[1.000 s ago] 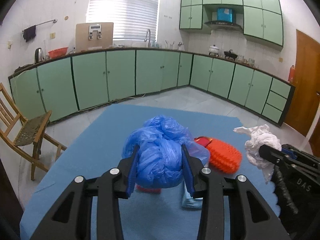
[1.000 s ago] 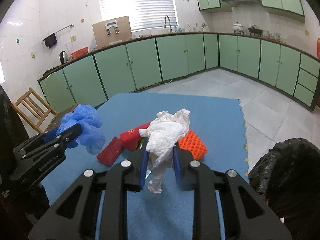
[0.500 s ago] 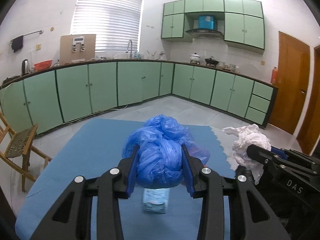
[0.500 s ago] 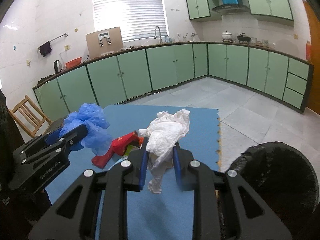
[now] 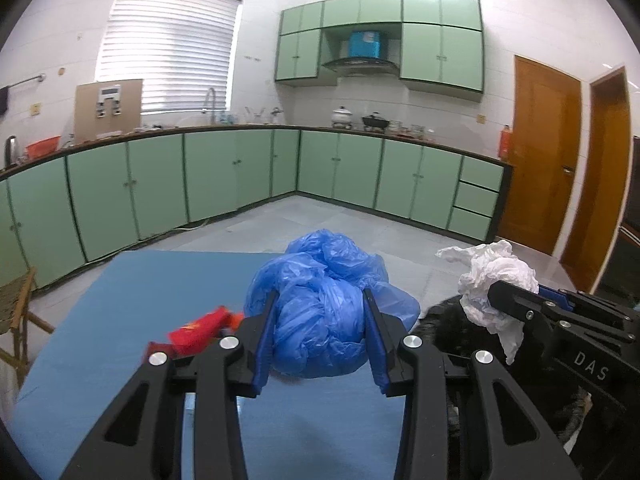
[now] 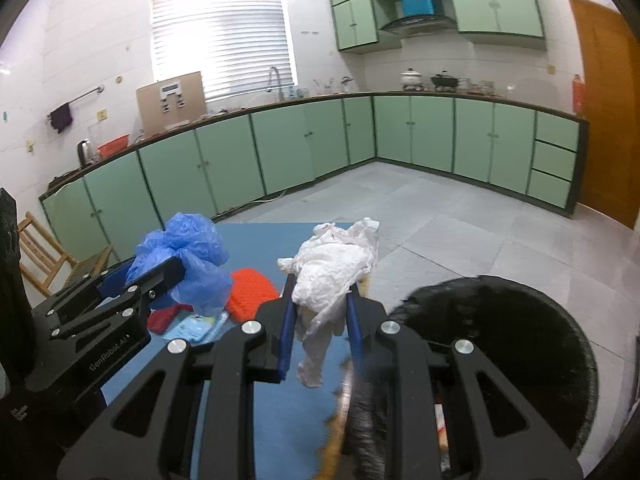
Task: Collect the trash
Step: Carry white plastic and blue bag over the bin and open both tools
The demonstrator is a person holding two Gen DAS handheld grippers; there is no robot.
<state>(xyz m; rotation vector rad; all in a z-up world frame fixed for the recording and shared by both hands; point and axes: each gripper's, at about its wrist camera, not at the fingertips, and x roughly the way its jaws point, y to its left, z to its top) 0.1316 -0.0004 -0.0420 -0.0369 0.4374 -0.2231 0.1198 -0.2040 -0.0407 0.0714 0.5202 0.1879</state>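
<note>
My left gripper (image 5: 319, 336) is shut on a crumpled blue plastic bag (image 5: 324, 300) and holds it above the blue mat (image 5: 120, 304). The bag also shows in the right wrist view (image 6: 180, 256). My right gripper (image 6: 320, 320) is shut on a crumpled white tissue (image 6: 336, 268), held above the mat's right edge beside the black-lined trash bin (image 6: 500, 340). The tissue also shows at the right of the left wrist view (image 5: 496, 280). A red packet (image 5: 198, 326), an orange scrubber (image 6: 252, 288) and a light blue packet (image 6: 196, 326) lie on the mat.
Green kitchen cabinets (image 5: 240, 176) line the far walls. A wooden chair (image 6: 44, 256) stands left of the mat. Brown doors (image 5: 560, 160) are at the right. Grey tiled floor (image 6: 460, 216) lies beyond the mat.
Both grippers have swung to the right with their loads. The trash bin has come nearer and now fills the lower right of the right wrist view.
</note>
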